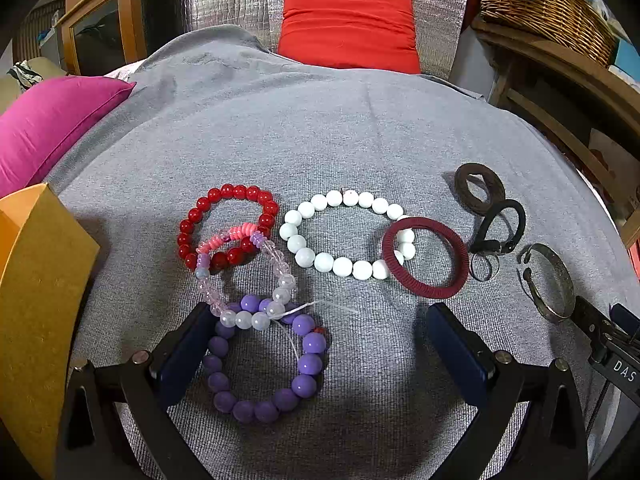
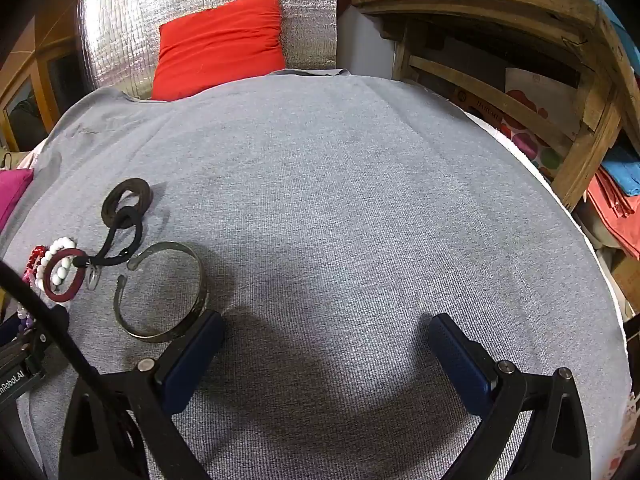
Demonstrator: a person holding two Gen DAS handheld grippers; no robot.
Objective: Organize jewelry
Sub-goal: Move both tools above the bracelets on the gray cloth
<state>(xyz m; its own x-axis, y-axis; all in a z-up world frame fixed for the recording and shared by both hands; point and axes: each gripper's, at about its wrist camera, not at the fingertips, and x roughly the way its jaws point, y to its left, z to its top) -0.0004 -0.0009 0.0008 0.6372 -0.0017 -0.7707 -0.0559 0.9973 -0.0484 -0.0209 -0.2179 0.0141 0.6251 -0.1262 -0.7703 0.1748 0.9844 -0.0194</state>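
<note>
Several bracelets lie on the grey cloth [image 1: 320,140]. A purple bead bracelet [image 1: 266,364] lies between the fingers of my open left gripper [image 1: 320,334]. Past it lie a clear and pink bead bracelet [image 1: 248,276], a red bead bracelet [image 1: 228,228], a white bead bracelet [image 1: 344,236] and a maroon bangle [image 1: 426,258]. At the right lie a dark brown ring [image 1: 480,188], a black strap loop [image 1: 500,228] and a metal cuff [image 1: 548,282]. In the right wrist view the metal cuff [image 2: 164,292] touches the left finger [image 2: 192,356] of my open, empty right gripper [image 2: 326,340].
A yellow box [image 1: 36,300] stands at the left edge. A magenta cushion [image 1: 52,124] lies at the far left and a red cushion [image 1: 348,24] at the back. A wooden shelf [image 2: 520,60] with a wicker basket [image 1: 548,8] stands to the right.
</note>
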